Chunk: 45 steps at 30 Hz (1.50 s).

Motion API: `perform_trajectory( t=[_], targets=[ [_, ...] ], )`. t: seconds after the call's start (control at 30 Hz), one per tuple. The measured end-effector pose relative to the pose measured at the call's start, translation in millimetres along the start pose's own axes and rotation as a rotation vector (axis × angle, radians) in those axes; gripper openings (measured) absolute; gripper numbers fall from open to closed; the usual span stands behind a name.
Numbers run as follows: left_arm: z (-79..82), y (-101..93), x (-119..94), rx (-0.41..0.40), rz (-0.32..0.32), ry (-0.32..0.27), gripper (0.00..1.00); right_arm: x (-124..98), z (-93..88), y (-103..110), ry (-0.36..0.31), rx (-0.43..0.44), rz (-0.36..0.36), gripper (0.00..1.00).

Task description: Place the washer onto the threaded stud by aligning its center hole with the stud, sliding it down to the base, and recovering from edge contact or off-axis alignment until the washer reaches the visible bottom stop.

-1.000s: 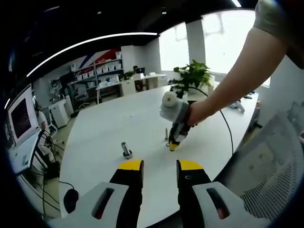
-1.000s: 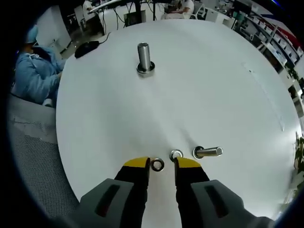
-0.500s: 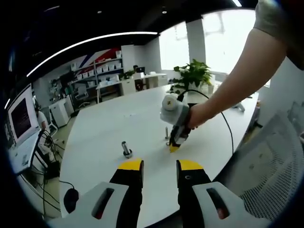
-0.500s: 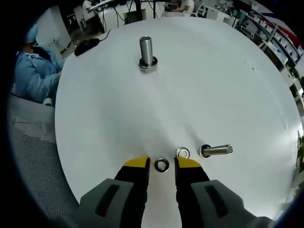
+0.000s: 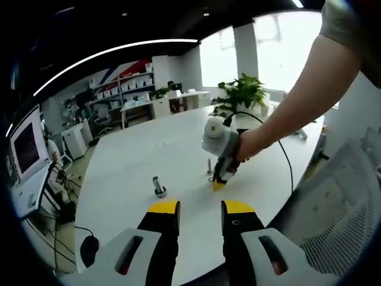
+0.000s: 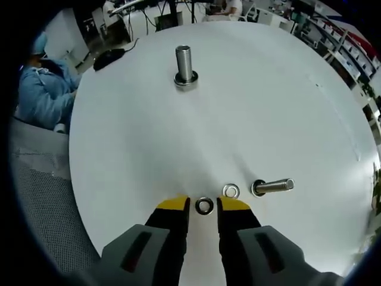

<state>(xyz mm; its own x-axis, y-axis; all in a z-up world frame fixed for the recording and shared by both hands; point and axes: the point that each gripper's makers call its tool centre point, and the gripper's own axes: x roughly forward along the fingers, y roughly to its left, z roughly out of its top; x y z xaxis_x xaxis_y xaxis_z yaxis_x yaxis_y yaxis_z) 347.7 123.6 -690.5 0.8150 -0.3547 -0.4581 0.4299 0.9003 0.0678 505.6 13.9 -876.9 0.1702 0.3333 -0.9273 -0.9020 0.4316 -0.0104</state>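
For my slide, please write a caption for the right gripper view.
Right gripper open around a washer on the white table, upright stud beyond.

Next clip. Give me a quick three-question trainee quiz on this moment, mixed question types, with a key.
1. True or false: the right tool is already shut on a washer.
2. Multiple choice: how many washers lie flat on the white table near the right tool's tips? A) none B) one C) two
3. Short answer: which stud is standing on its base, the far stud or the near stud?

Key:
1. False. Its jaws are open, with the dark washer lying on the table between the tips.
2. C. The dark washer and a lighter washer beside it.
3. The far stud stands upright; the near stud appears to stand or lean with its shank pointing right in this view.
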Motion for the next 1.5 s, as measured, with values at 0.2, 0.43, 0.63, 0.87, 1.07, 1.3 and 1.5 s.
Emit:
perform_trajectory(
  t=[0.2,0.43,0.63,0.87,1.07,1.3,1.5],
  targets=[
    [0.2,0.3,-0.2,0.000,0.003,0.000,0.26,-0.7,-2.3,0.2,0.000,0.006,0.006,0.19],
    [-0.5,-0.1,-0.3,0.003,0.003,0.003,0.26,-0.6,-3.1,-0.1,-0.005,0.012,0.002,0.18],
    [-0.8,-0.3,-0.3,0.003,0.004,0.005,0.26,-1.4,-4.3,-1.5,-0.014,0.019,0.003,0.15],
    [-1.8,-0.4,0.1,0.005,0.003,0.009,0.26,-1.1,-4.0,-2.4,-0.020,0.025,0.003,0.15],
    [-2.6,-0.7,0.5,0.005,0.000,0.012,0.26,0.4,-6.2,-4.8,0.002,0.007,-0.006,0.03],
    [-2.2,0.3,0.4,0.003,0.004,0.010,0.26,-1.3,-6.2,-5.1,-0.030,0.016,-0.003,0.04],
    [-2.2,-0.8,0.7,0.005,0.000,0.011,0.26,-1.3,-5.1,-3.3,-0.014,0.007,0.000,0.04]
  ],
)
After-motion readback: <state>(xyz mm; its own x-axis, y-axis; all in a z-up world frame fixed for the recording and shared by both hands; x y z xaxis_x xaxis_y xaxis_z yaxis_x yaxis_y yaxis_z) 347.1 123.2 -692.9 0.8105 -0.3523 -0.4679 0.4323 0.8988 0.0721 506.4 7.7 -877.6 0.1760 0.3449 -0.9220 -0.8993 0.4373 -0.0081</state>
